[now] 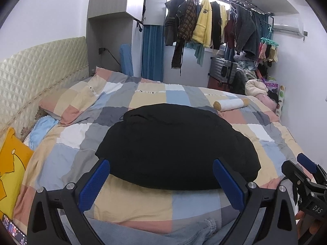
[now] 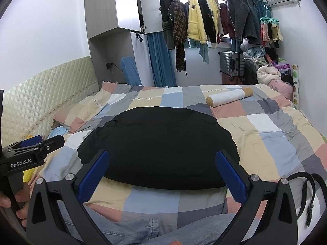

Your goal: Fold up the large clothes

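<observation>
A large black garment (image 1: 175,147) lies folded in a thick rounded bundle on the checked bedspread (image 1: 67,155); it also shows in the right wrist view (image 2: 161,147). My left gripper (image 1: 161,175) is open and empty, just short of the bundle's near edge. My right gripper (image 2: 161,171) is open and empty too, its blue pads (image 2: 92,175) either side of the bundle's near edge. The right gripper shows at the right of the left wrist view (image 1: 302,169); the left gripper shows at the left of the right wrist view (image 2: 34,143).
A white bolster (image 1: 231,103) lies beyond the garment. Pillows (image 1: 67,102) and a padded headboard (image 1: 36,77) are at left, a yellow cushion (image 1: 10,167) at near left. A black belt (image 2: 310,185) lies at near right. Hanging clothes (image 1: 204,24) and a suitcase (image 1: 222,69) stand behind the bed.
</observation>
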{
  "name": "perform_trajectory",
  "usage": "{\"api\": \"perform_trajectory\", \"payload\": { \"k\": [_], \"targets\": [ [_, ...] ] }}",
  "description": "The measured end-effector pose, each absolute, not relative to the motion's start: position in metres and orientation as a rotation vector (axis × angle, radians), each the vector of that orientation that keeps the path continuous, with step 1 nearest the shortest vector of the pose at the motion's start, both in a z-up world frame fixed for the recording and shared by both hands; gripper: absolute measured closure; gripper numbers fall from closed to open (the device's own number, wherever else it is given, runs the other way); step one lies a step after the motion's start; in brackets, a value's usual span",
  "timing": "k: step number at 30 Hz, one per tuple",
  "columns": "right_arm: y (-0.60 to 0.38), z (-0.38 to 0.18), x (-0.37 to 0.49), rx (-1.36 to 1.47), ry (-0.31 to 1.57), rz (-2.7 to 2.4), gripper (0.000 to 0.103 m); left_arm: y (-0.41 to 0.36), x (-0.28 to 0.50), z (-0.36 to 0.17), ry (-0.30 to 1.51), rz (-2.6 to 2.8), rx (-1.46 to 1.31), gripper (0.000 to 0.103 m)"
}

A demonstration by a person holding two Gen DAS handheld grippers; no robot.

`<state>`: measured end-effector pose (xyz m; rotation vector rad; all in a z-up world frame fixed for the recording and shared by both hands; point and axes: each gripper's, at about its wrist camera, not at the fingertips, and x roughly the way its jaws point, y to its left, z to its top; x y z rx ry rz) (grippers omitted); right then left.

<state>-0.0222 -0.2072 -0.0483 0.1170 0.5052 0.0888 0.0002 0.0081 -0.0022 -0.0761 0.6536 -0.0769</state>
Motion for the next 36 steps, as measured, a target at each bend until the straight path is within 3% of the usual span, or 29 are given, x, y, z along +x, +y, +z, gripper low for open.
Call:
{"api": "perform_trajectory", "payload": {
  "k": [36],
  "targets": [
    [-0.2041, -0.0525, -0.0221, 0.093, 0.509, 0.085, 0.000, 0.0008, -0.0084, -0.0061, 0.642, -0.076, -0.088, 0.001]
  ]
}}
